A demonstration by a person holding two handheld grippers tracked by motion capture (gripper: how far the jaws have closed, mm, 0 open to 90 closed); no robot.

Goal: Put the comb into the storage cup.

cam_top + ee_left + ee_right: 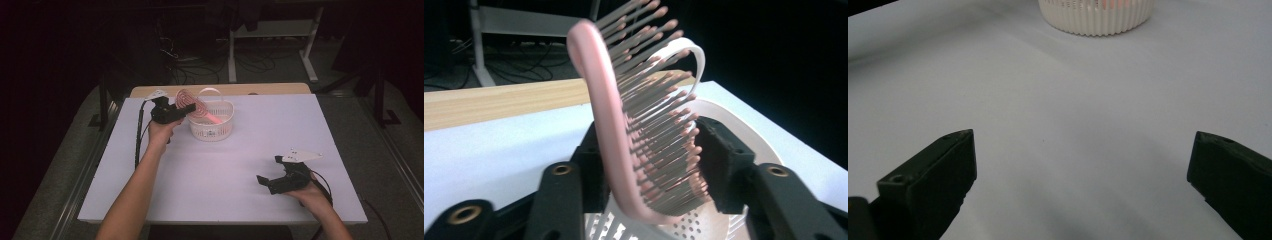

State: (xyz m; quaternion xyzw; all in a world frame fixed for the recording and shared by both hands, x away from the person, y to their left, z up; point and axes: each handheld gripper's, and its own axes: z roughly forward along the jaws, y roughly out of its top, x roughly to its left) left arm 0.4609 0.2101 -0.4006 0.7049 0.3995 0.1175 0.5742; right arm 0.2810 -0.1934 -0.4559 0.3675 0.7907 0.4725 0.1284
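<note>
over the white basket [212, 131], the left gripper [649, 150] brackets the pink hairbrush [624, 125], jaws parted; right gripper [1083, 170] gapes wide.

text: none legible | labels: none | brands: none | numbers: none | signs: none | small dark mark on side of white basket [212, 132], just right of left gripper [186, 108]: too blurred to read

White table [225, 165], mostly bare, with a strip of light wood [270, 89] showing along its far edge. A white slotted basket [212, 127] sits directly on it, far side, a bit left of center.
</note>
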